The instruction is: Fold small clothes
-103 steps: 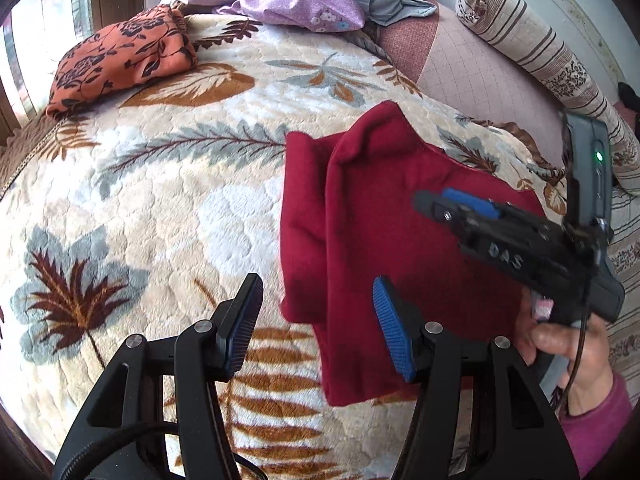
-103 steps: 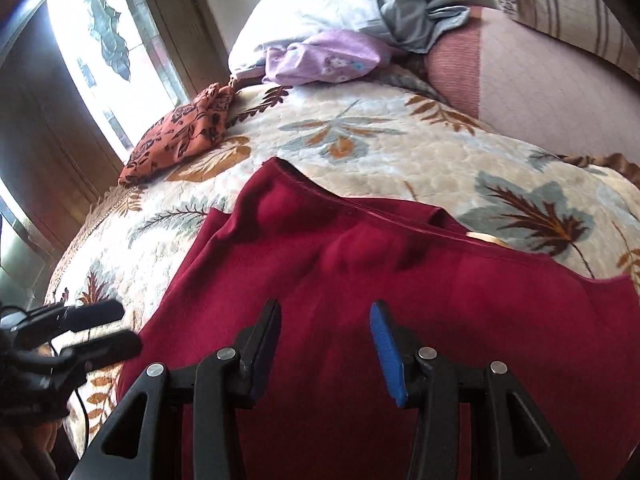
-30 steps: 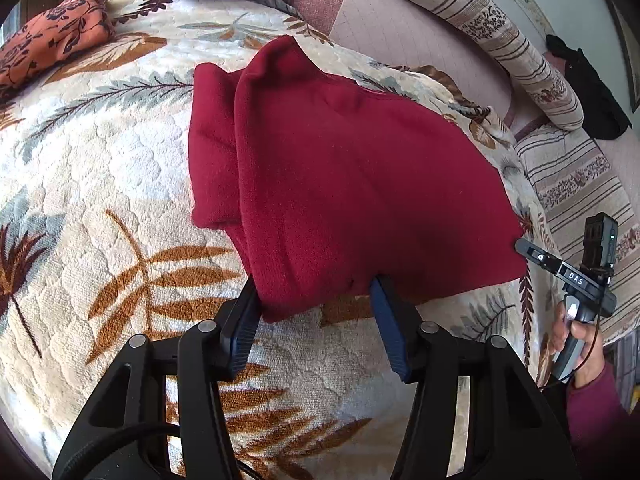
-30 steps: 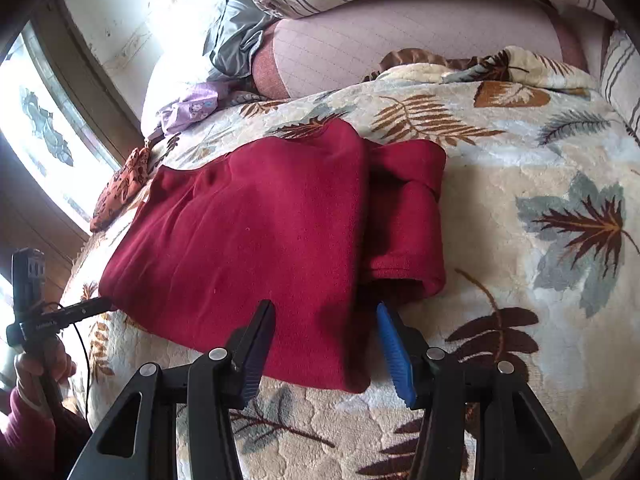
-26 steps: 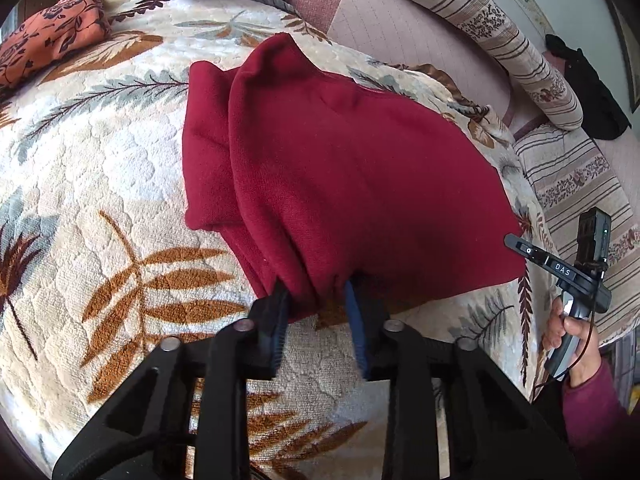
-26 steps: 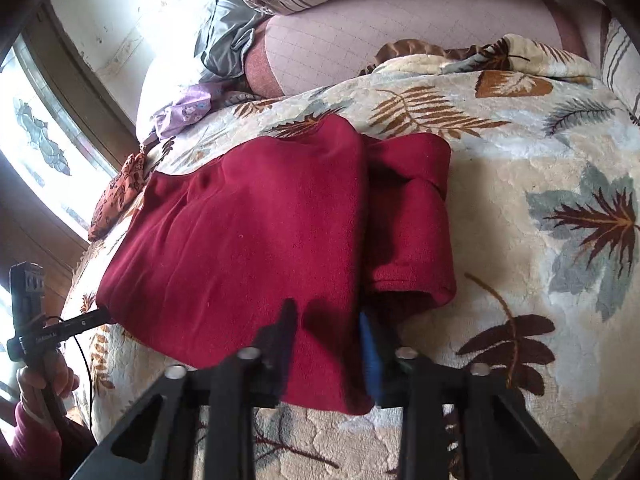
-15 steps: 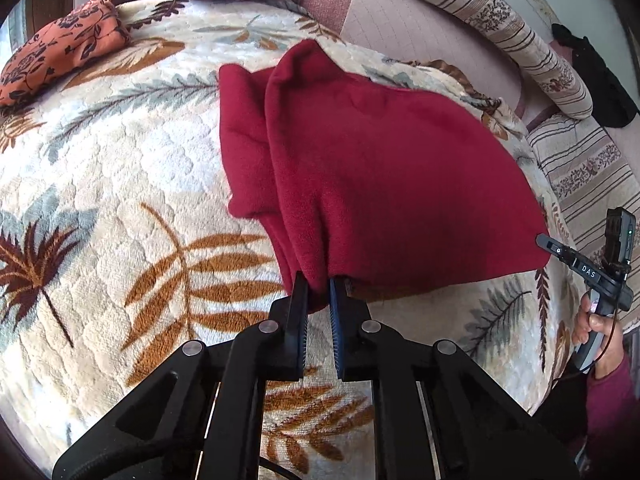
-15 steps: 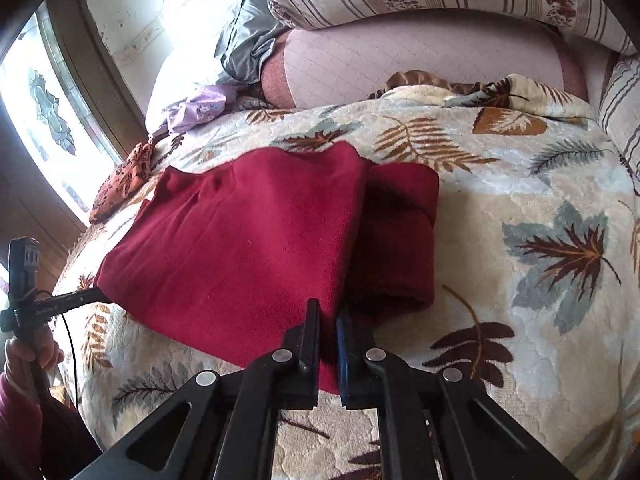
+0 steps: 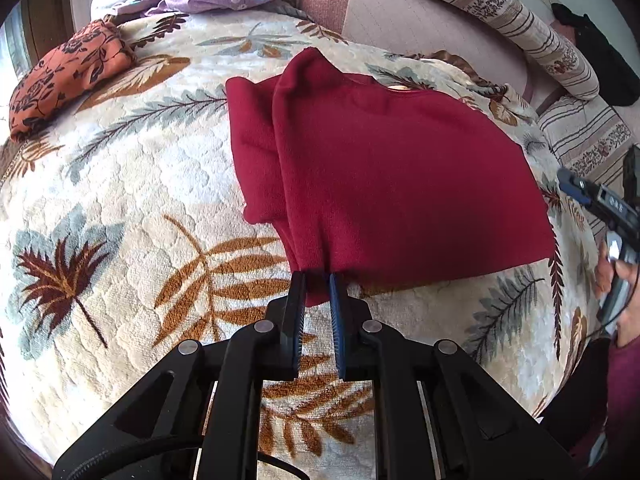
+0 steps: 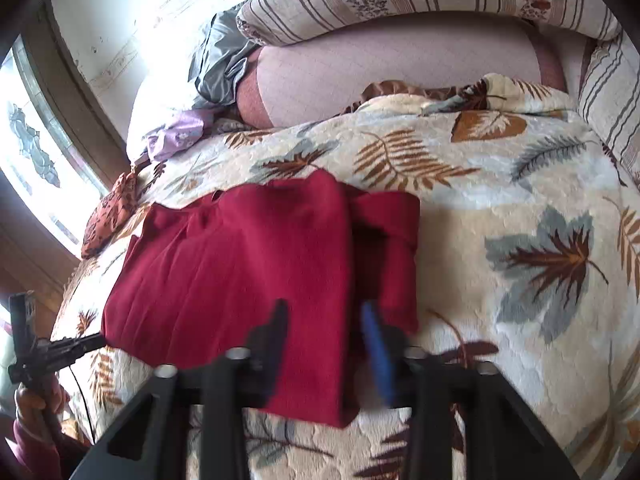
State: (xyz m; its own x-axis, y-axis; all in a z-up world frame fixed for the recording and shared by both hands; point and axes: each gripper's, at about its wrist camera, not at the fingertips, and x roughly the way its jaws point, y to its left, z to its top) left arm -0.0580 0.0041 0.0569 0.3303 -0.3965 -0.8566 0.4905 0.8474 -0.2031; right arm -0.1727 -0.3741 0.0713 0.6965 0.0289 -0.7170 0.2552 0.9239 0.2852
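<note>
Your left gripper (image 9: 317, 280) pinches the red sweater's (image 9: 392, 184) near corner, ready to fold; your blurred right gripper (image 10: 326, 334) is opening, apparently releasing its hem corner.

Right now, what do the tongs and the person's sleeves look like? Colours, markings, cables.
Left tongs: black skeletal frame with silver rivets, one black ribbed pad and one blue, black cable beneath. Right tongs: same black frame, one blue pad. Seen from the left wrist view, the right unit carries white lettering, too small to read, and a thin black cable. Sleeves are magenta.
</note>
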